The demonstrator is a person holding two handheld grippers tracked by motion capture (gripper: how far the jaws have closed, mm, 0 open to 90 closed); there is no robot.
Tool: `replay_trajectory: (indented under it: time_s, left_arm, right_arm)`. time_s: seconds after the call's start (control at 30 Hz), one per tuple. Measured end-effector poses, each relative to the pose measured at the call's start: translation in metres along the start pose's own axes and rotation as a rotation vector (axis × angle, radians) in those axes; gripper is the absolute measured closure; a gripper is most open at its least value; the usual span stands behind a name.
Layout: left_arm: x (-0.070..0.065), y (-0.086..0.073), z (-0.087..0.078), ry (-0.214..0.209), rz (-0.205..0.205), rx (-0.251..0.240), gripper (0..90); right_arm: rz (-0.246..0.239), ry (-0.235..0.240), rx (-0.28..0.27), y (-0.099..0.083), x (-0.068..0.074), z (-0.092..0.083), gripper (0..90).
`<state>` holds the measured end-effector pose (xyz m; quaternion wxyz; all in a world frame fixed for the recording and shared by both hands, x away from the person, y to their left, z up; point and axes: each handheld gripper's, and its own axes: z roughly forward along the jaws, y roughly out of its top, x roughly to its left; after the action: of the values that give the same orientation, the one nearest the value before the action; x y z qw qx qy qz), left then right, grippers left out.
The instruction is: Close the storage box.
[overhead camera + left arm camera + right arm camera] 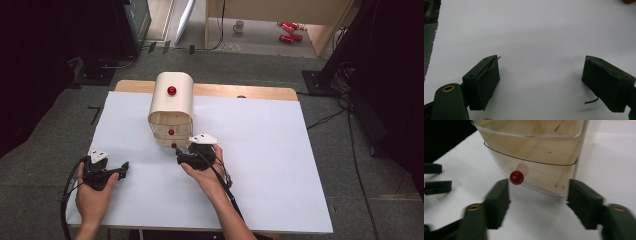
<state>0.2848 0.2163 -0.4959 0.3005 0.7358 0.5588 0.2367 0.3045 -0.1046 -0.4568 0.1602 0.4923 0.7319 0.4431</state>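
right now the right tongs [537,202] stand spread, pinching nothing, the bottom drawer's red knob [516,177] just ahead of them, nearer their left jaw. left tongs [541,82] spread too, well apart near the counter's [280,165] near-left corner.

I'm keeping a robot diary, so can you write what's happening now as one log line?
right gripper: open, by bottom drawer, knob not gripped | left gripper: open, over table, nothing between jaws
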Motion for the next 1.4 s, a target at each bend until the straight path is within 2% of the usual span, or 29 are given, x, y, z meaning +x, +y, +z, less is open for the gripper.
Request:
replay_trajectory:
  time_s: [0.07, 0.2, 0.27, 0.57, 0.93, 1.4]
  left_arm:
    - [0.0, 0.0, 0.0, 0.0, 0.0, 0.0, 14.4]
    - [0.0, 0.0, 0.0, 0.0, 0.001, 0.0, 14.4]
    - [0.0, 0.0, 0.0, 0.001, 0.001, 0.0, 14.4]
    - [0.0, 0.0, 0.0, 0.0, 0.001, 0.0, 14.4]
    - [0.0, 0.0, 0.0, 0.002, 0.003, 0.0, 14.4]
    - [0.0, 0.0, 0.0, 0.003, 0.004, -0.001, 14.4]
  right_arm:
    - [-0.012, -0.014, 0.017, 0.0, -0.002, -0.003, 13.1]
    - [-0.008, -0.018, 0.022, -0.002, -0.012, -0.012, 0.0]
    - [-0.025, -0.016, 0.013, -0.004, -0.018, -0.017, 0.0]
    - [-0.024, -0.061, 0.021, -0.012, -0.044, -0.038, 0.0]
    - [0.013, -0.11, 0.016, -0.023, -0.083, -0.069, 0.0]
    - [0.06, -0.204, 0.012, -0.045, -0.137, -0.116, 0.0]
